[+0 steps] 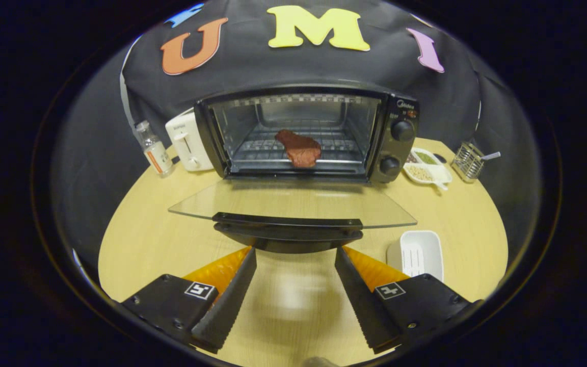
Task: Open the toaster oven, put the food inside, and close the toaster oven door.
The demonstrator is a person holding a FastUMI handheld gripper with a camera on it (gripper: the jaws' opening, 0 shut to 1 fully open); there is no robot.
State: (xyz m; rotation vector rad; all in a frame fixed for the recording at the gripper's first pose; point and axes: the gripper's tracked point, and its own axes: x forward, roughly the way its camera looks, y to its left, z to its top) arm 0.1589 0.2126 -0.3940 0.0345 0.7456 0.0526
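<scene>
So the gripper (295,255) sits with its two fingers spread wide apart and nothing between them, just bare light wood tabletop (171,244). The fingertips point at the black handle bar (288,230) of the toaster oven's glass door (293,204), and they end just short of it; I can't tell if they touch it or just hang near it.

The black toaster oven with the boxy metal body (306,133) stands beyond the fingers at the back of the round table, against the black cloth wall. Its door is dropped all the way down, lying flat and sticking out toward the gripper, and you can see the wood through the glass. The food, a reddish-brown slab that looks like a steak (298,148), is already inside, lying on the wire rack (252,153) near the front of the cavity. Two round black knobs (402,130) sit one above the other on the oven's right panel.

Other stuff around:
- a white pop-up toaster (186,141) just left of the oven
- a small clear bottle with a label (153,149) further left
- a white divided dish with grains or seeds (426,165) right of the oven
- a metal wire holder with a utensil in it (469,160) beyond that
- a white rectangular tray (418,252) beside the right finger
</scene>
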